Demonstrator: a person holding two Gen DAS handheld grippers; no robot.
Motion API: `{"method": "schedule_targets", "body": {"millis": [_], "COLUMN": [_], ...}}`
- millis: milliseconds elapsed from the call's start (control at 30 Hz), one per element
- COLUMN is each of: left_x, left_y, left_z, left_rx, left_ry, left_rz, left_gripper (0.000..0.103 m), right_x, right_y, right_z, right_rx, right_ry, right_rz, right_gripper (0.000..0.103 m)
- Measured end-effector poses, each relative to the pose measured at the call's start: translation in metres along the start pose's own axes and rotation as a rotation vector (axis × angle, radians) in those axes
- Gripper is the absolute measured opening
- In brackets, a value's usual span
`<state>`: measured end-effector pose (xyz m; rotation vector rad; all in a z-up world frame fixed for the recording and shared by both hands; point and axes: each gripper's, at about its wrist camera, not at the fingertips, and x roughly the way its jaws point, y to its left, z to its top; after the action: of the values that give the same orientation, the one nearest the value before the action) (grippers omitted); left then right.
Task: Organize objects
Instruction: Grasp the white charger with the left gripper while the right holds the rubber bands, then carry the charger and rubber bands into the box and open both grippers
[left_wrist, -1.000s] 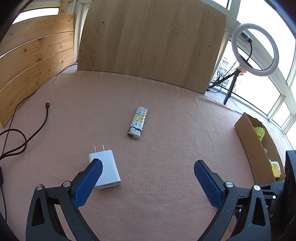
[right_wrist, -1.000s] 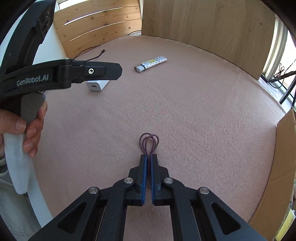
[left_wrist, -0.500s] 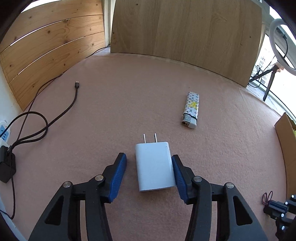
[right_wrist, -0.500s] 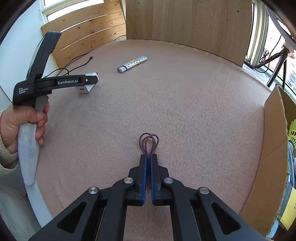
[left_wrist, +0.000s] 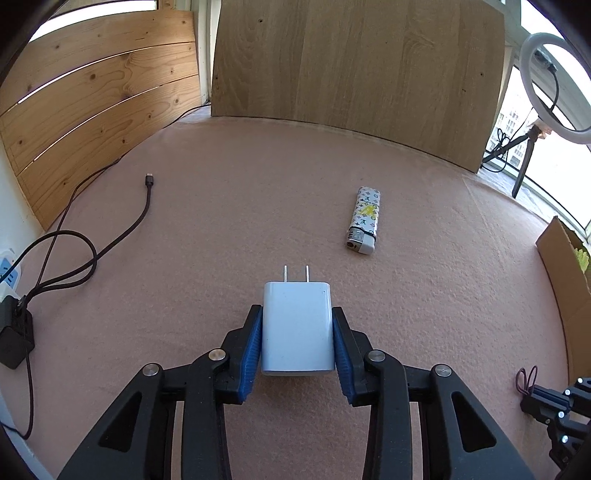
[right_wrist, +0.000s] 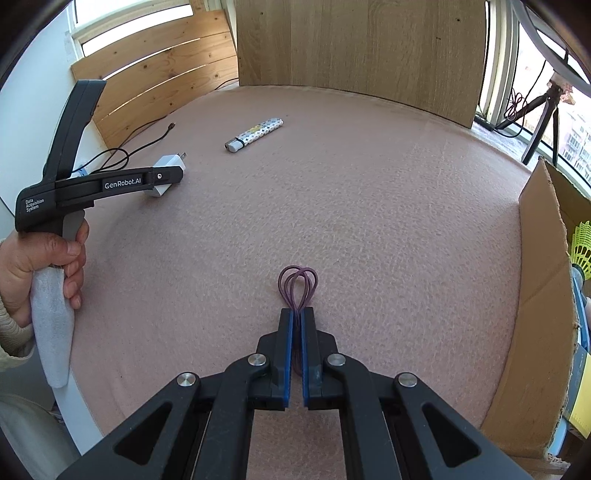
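Note:
A white plug charger (left_wrist: 297, 328) lies on the pink felt, prongs pointing away. My left gripper (left_wrist: 296, 312) straddles it and its jaws are closing, the blue pads (left_wrist: 253, 339) against the charger's two sides. The right wrist view shows the same charger (right_wrist: 164, 168) under the left gripper (right_wrist: 173, 176), which a hand holds. My right gripper (right_wrist: 296, 317) is shut on a looped purple hair tie (right_wrist: 297, 282) resting on the felt. A patterned lighter (left_wrist: 364, 221) lies beyond the charger, to its right.
An open cardboard box (right_wrist: 535, 295) stands at the right edge with a yellow shuttlecock (right_wrist: 581, 243) inside. A black cable (left_wrist: 122, 232) runs along the left to a power strip (left_wrist: 9, 273). Wooden panels (left_wrist: 354, 59) wall off the back and left. A ring light (left_wrist: 557, 81) stands back right.
My left gripper swung over the charger, sank toward it, and its jaws narrowed from wide apart to touching the charger's sides. The right gripper kept still, shut on the hair tie.

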<state>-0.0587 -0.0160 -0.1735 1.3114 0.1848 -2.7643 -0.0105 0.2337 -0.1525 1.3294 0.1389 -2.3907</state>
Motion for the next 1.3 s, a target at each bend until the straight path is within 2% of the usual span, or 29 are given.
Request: {"method": "schedule_targets", "body": {"millis": [400,767,900,1300], "left_x": [-0.041,-0.091,-0.108,-0.141], "left_y": [-0.017,-0.028,-0.036,-0.054], "left_z": [0.006,0.028,0.034,0.042], "left_rx": [0.015,0.010,0.015,0.047], "left_ry": [-0.053,-0.130,-0.155,-0.202], "left_rz": [-0.050,-0.116,-0.118,-0.141], "left_gripper": [0.038,0.038,0.038,0.038], "right_x": [-0.007,-0.049,-0.066,-0.098], "right_y": [0.004,0.011,0.015,0.021], "right_z": [0.010,0.047,0.058,0.065], "right_rx": [0.106,0.098,0.082,0.068], "right_ry": [-0.071,-0.208,-0.254,-0.330], "right_rz": [0.021,-0.001,-0.007,-0.010], "right_gripper": [0.003,0.003,0.003,0.003]}}
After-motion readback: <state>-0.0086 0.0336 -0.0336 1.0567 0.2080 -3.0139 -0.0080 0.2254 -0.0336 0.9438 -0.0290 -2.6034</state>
